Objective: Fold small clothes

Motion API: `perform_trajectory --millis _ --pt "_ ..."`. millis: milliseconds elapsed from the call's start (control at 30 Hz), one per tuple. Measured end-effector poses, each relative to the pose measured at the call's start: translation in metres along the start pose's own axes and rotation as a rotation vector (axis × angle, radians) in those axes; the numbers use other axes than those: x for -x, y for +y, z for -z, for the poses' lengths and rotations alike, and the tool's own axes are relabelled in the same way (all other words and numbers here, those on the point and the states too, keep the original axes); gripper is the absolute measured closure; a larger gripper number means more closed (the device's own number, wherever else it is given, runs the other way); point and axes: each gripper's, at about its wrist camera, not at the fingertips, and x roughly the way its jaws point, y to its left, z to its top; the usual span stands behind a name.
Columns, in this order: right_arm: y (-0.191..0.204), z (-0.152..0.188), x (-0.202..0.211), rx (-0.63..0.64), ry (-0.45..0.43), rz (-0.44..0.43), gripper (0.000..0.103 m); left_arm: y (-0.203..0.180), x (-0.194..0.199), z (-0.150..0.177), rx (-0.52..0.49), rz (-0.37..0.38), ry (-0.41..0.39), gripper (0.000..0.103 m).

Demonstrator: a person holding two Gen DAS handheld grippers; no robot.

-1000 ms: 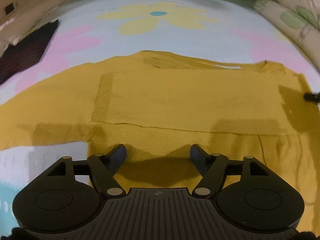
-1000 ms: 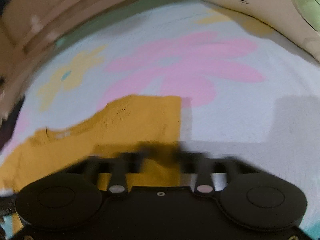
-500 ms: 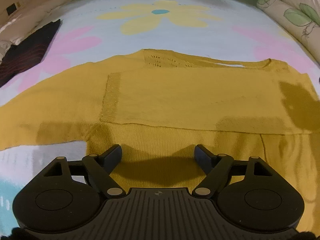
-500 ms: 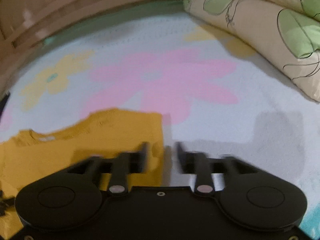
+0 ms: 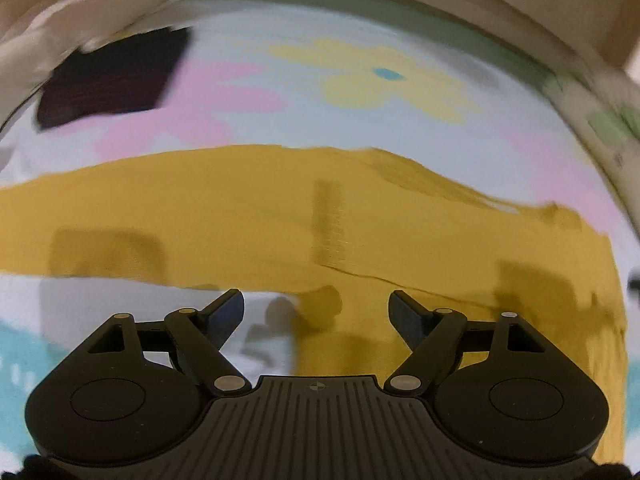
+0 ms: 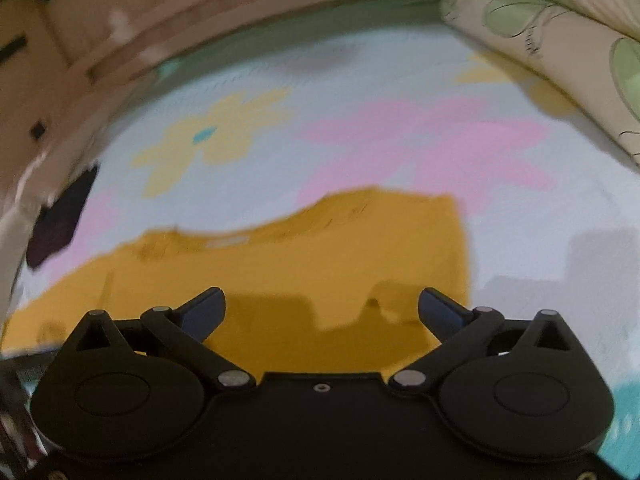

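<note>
The right gripper (image 6: 322, 308) is opening its jaws wide with nothing between them, hovering over a yellow sweater (image 6: 280, 264) lying flat on a flowered blanket (image 6: 360, 80). The left gripper (image 5: 316, 312) is hanging open and empty above the sweater's lower edge.

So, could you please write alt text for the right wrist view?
A mustard-yellow sweater lies flat on a flower-patterned bedsheet. The right tongs hover over it, jaws opening, with nothing gripped. A leaf-print pillow sits at upper right.
</note>
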Motion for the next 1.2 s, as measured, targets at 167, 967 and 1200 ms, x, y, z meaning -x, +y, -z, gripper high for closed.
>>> perform_trajectory --millis 167,967,1200 --pt "0.040 0.023 -0.010 0.085 0.077 -0.048 0.000 0.070 0.013 -0.007 0.167 -0.066 -0.036 0.024" --pt "0.145 0.049 -0.025 0.320 0.143 -0.262 0.000 0.298 0.022 -0.014 0.633 -0.244 -0.202 0.023" --pt "0.141 0.048 -0.025 0.313 0.141 -0.256 0.000 0.295 0.005 -0.029 0.597 -0.269 -0.238 0.023"
